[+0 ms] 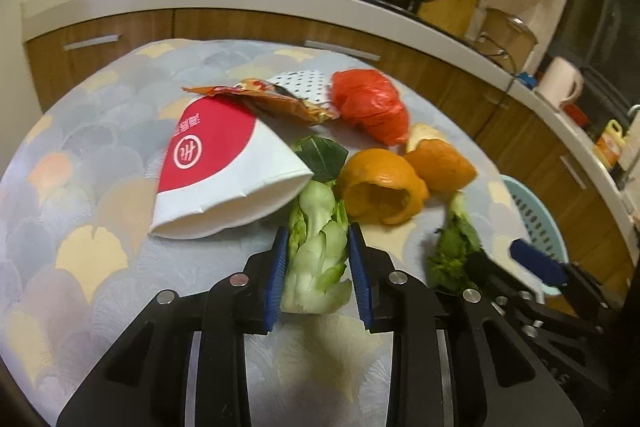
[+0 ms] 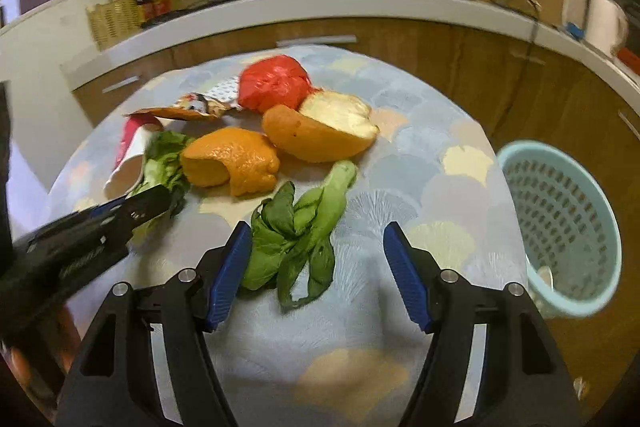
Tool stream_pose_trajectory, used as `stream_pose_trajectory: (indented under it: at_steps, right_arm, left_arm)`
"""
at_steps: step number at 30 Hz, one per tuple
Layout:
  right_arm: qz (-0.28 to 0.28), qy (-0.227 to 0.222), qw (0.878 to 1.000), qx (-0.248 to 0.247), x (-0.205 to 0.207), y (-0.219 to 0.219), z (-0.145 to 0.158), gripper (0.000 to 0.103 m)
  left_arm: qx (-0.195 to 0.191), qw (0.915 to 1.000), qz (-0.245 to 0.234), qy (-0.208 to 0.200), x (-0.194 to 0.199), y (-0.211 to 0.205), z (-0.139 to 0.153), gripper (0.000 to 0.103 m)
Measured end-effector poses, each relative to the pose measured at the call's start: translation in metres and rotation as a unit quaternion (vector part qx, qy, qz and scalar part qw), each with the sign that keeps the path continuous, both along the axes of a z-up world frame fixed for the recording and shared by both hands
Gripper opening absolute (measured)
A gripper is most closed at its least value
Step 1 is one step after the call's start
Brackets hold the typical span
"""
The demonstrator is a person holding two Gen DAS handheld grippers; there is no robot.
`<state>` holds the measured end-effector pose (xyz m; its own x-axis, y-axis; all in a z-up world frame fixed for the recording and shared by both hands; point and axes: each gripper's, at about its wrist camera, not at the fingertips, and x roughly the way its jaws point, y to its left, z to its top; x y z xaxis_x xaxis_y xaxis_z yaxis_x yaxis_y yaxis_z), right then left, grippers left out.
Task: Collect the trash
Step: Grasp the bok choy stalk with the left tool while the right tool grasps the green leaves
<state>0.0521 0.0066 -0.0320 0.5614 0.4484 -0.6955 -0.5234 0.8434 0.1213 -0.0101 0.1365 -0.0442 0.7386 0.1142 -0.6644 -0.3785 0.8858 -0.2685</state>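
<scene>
The ribbed, pale bok choy stump [image 1: 316, 251] lies on the table [image 1: 100, 235], clenched in the left gripper [image 1: 318, 275] jaws. At two o'clock, the right gripper [image 2: 318, 275] jaws gape beside limp, crumpled leaves [image 2: 296, 239].

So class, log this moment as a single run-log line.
left gripper: closing around bok choy stalk | right gripper: open over wilted greens | basket: beside table

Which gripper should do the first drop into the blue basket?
Probably right. The basket sits off the table edge on its side, and the right gripper is open around loose greens. The left gripper brackets the bok choy stalk, farther away.
</scene>
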Motion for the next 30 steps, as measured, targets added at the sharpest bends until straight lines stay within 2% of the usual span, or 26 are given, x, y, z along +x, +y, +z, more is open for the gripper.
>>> stream_pose_trajectory:
  at_steps: [4, 7, 12, 19, 23, 24, 25, 26, 27, 29, 30]
  right_arm:
    - [-0.024, 0.024, 0.999, -0.01, 0.0, 0.008, -0.005, 0.065]
    - [-0.033, 0.011, 0.999, -0.021, 0.001, 0.018, -0.009, 0.065]
    - [-0.031, 0.023, 0.999, -0.018, 0.007, 0.02, -0.015, 0.065]
    - [-0.034, 0.042, 0.998, -0.023, 0.011, 0.022, -0.017, 0.065]
    - [-0.013, 0.049, 0.998, -0.027, 0.012, 0.031, -0.017, 0.064]
    - [-0.013, 0.047, 0.998, -0.032, 0.012, 0.032, -0.017, 0.062]
    - [-0.013, 0.044, 0.998, -0.036, 0.011, 0.034, -0.016, 0.045]
    - [-0.008, 0.042, 0.998, -0.038, 0.01, 0.034, -0.016, 0.036]
    - [-0.007, 0.039, 0.998, -0.038, 0.01, 0.033, -0.016, 0.034]
    - [-0.001, 0.049, 0.999, -0.019, 0.013, 0.023, -0.015, 0.021]
    - [0.001, 0.053, 0.999, -0.012, 0.013, 0.019, -0.015, 0.019]
  left_arm:
    - [-0.012, 0.9995, -0.011, -0.029, -0.007, 0.002, 0.002, 0.027]
    - [-0.019, 0.9987, -0.011, -0.045, -0.011, 0.003, 0.003, 0.027]
    - [-0.036, 0.9978, -0.019, -0.051, -0.01, 0.005, 0.001, 0.028]
    - [-0.015, 0.9989, -0.01, -0.043, -0.009, 0.001, 0.003, 0.028]
    - [-0.003, 0.9994, -0.004, -0.034, -0.008, -0.001, 0.003, 0.028]
    - [-0.003, 0.9995, -0.006, -0.03, -0.007, -0.001, 0.003, 0.028]
    - [0.001, 0.9997, 0.0, -0.023, -0.006, -0.001, 0.002, 0.028]
    - [0.004, 0.9997, 0.004, -0.022, -0.007, -0.002, 0.003, 0.028]
    - [0.006, 0.9998, 0.004, -0.021, -0.007, -0.002, 0.004, 0.028]
    - [0.011, 0.9998, 0.001, -0.019, -0.011, -0.006, 0.005, 0.028]
    - [0.012, 0.9997, -0.002, -0.02, -0.013, -0.009, 0.006, 0.028]
